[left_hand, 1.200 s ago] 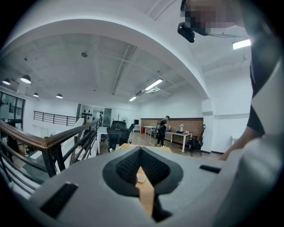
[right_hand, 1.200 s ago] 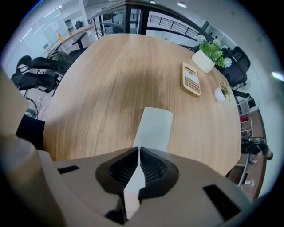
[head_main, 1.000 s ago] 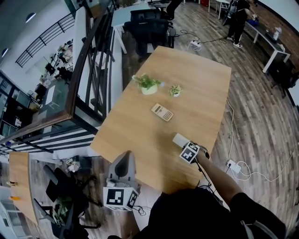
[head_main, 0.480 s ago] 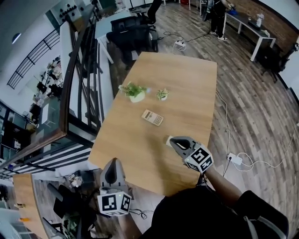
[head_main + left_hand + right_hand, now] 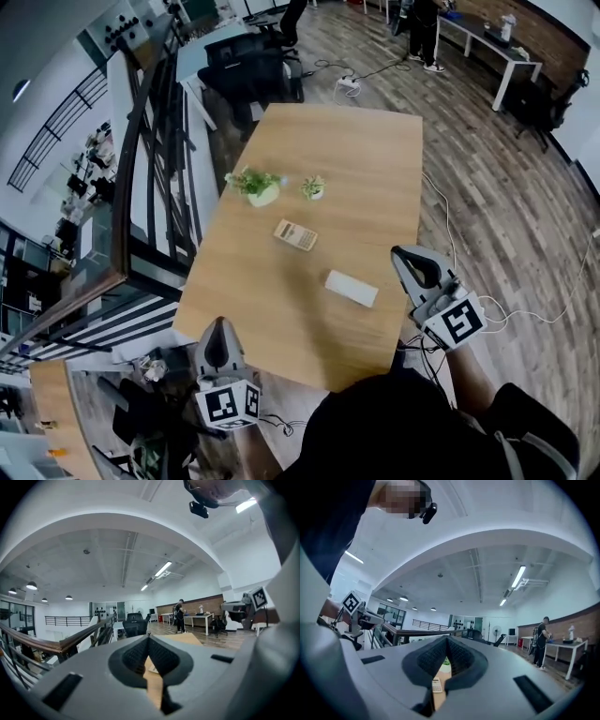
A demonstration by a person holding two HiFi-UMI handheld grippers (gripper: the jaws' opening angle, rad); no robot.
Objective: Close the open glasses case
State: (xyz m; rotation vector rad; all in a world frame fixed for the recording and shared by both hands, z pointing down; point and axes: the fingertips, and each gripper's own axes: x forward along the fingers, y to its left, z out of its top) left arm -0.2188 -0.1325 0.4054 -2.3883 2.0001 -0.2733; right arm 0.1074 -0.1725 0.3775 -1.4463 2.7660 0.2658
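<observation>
The white glasses case [image 5: 352,288] lies flat with its lid down on the wooden table [image 5: 356,159], near the front right part. My right gripper [image 5: 413,256] hangs raised to the right of the case, over the table's right edge, clear of it. Its jaws are shut with nothing between them, and it points level [image 5: 446,640]. My left gripper [image 5: 217,329] stays low by the table's front left corner, off the table, also shut and holding nothing [image 5: 149,637].
A calculator [image 5: 295,234] lies mid-table. Two small potted plants [image 5: 253,186] [image 5: 313,187] stand behind it. A railing [image 5: 141,159] runs along the left. Office chairs [image 5: 253,66] stand past the far end. A cable and power adapter [image 5: 506,314] lie on the floor at right.
My right gripper has lifted off the glasses case and swung up and to the right, leaving the case lying shut on the table. The left gripper has hardly moved.
</observation>
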